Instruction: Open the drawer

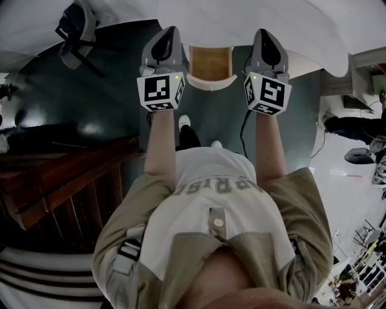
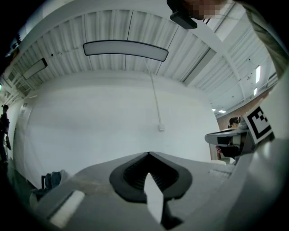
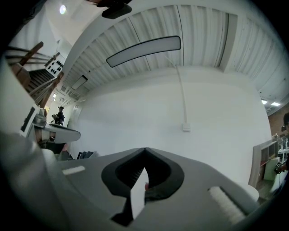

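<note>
1. While both tools hang empty, the left gripper and the right gripper each have their jaws pressed together on nothing. Neither has any hold on the drawer, which sits between them at twelve o'clock from the person.
2. To my eye the drawer already stands pulled out of the white front, with its wooden bottom showing inside a pale rim. Whether it has more travel I cannot tell.
3. If it must come further, I'd part one gripper's jaws, take the front rim squarely at its middle and draw straight back toward six o'clock. A pull off to one side would likely jam it.
4. Both grippers face a bare white wall, so I'd tilt the chosen one down first.
5. The floor is dark green, with a black cable trailing at one o'clock from the feet. A wooden stair stands at nine o'clock and a chair at eleven. A long ceiling lamp hangs overhead.
</note>
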`<state>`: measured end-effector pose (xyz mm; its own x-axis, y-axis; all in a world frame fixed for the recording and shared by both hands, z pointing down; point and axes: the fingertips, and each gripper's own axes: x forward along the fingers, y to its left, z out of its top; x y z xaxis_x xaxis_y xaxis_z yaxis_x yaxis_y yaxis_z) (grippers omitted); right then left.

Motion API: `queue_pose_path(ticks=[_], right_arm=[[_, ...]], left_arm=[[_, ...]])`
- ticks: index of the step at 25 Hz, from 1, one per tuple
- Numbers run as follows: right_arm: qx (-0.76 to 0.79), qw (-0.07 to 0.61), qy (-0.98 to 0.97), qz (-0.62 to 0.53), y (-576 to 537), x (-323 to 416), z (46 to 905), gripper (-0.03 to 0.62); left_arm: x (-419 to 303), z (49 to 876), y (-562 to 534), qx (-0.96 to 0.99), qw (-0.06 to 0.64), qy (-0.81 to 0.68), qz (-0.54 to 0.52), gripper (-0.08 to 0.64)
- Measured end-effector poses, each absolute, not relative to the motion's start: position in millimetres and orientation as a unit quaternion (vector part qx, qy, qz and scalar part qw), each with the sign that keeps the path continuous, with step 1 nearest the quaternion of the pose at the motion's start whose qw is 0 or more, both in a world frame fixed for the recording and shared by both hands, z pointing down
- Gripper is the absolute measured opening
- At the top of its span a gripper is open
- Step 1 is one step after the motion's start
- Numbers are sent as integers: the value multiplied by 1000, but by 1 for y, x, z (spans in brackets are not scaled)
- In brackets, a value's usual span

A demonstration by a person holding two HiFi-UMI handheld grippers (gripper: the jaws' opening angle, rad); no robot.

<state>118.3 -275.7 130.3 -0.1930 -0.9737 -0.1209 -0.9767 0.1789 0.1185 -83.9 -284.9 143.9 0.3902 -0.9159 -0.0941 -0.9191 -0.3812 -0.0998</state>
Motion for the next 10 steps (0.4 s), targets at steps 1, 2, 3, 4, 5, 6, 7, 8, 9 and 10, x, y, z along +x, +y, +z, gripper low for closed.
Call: queue_pose_path(ticks=[1,2,3,4,5,6,7,8,9,10], right_arm=[[-634,9,768,85,-276,118,130,0],[-634,8,769,86,-276,117,131,0],[-633,7,770,86,-276,117,131,0],[-632,7,770,86,-276,117,132,0],[-632,7,770,85,-276,116,132,0],[-632,7,771,85,-276,116,132,0],[-631,7,771,86,-276,116,132,0],[-631,7,771,86,-275,116,133,0],[-631,7,771,86,-275,115,133,0],[-631,6,771,86,-275,115,133,0]], left_arm=[[-84,144,-285,-831,68,552,11,3],[-84,144,-286,-831,68,552,11,3],[-84,144,-286,-831,68,553,11,3],[-85,144,-286,-831,67,553,11,3],[-85,144,-287,-831,67,553,11,4],[-85,144,-287,-830,67,553,11,3],[-85,144,-287,-830,66,554,11,3],[-86,145,-287,-830,66,554,10,3],[-86,145,-287,-829,66,555,10,3],[-87,145,-287,-829,66,556,10,3]])
